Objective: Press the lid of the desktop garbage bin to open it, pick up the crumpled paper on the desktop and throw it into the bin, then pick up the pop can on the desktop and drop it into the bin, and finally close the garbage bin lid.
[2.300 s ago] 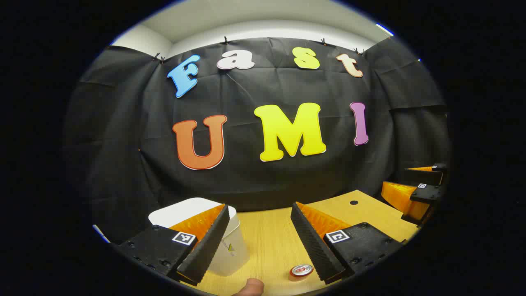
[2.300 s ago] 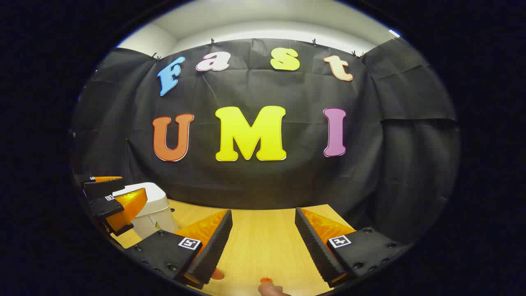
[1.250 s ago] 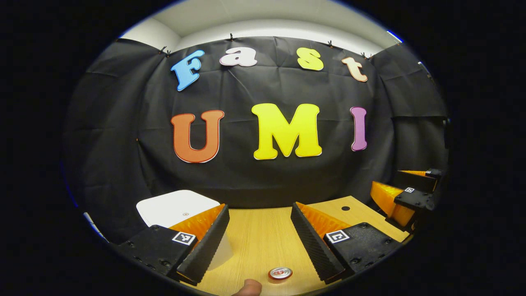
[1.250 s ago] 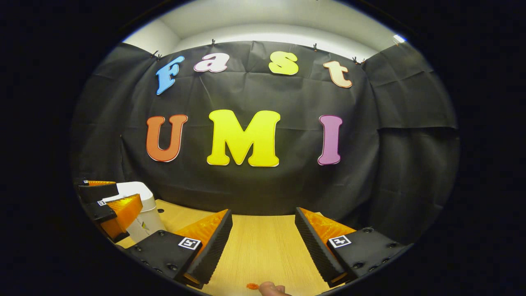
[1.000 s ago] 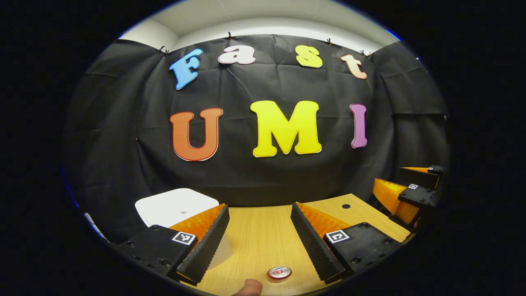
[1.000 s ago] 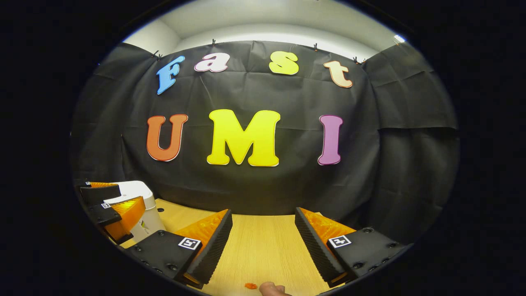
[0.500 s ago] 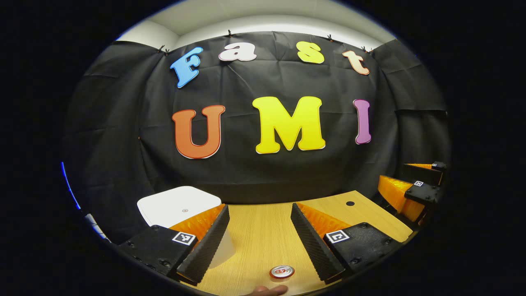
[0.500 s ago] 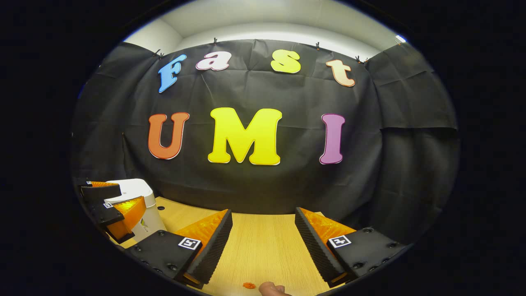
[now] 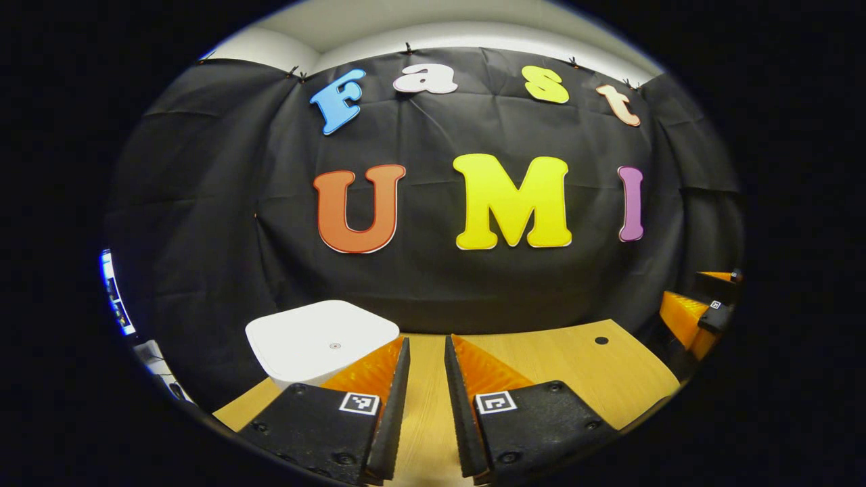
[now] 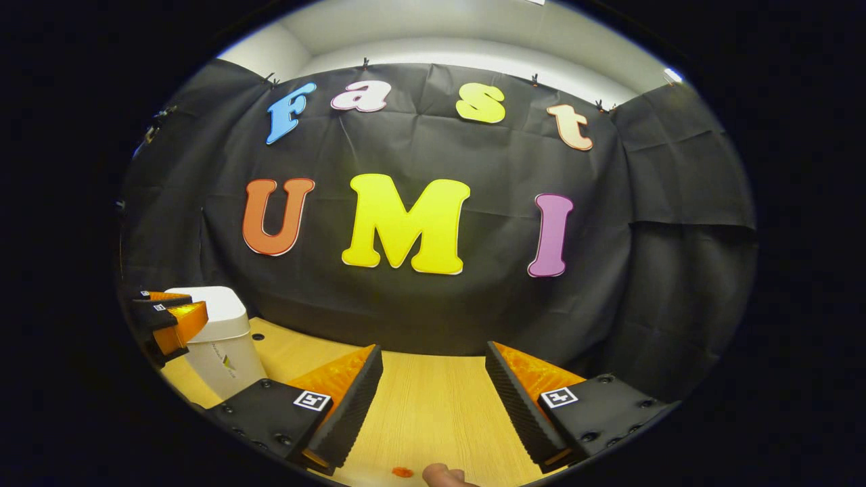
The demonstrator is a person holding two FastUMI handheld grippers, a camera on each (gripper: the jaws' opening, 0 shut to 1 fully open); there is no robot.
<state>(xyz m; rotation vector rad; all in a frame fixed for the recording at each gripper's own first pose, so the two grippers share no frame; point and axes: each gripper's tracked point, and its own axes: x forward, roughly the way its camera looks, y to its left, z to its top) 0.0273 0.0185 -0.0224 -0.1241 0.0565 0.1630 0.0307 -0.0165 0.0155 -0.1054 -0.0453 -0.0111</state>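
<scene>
In the left gripper view, the white garbage bin stands at the left on the wooden surface, its lid lying flat and closed on top, with the black cloth wall behind it. Just to the right of the bin and nearer the camera, the left claw has its two fingers drawn narrow, a thin strip of bare surface showing between them and nothing held. Further right a small dark hole marks the surface, and at the far right edge the right claw shows in part, well apart from the bin. In the right gripper view, the left claw sits at the far left, close against the upper side of the garbage bin; whether it touches cannot be told. To the right, the right claw stands wide above the surface, empty between its fingers. At the bottom edge a small orange scrap lies on the surface, just left of a fingertip of the person.
</scene>
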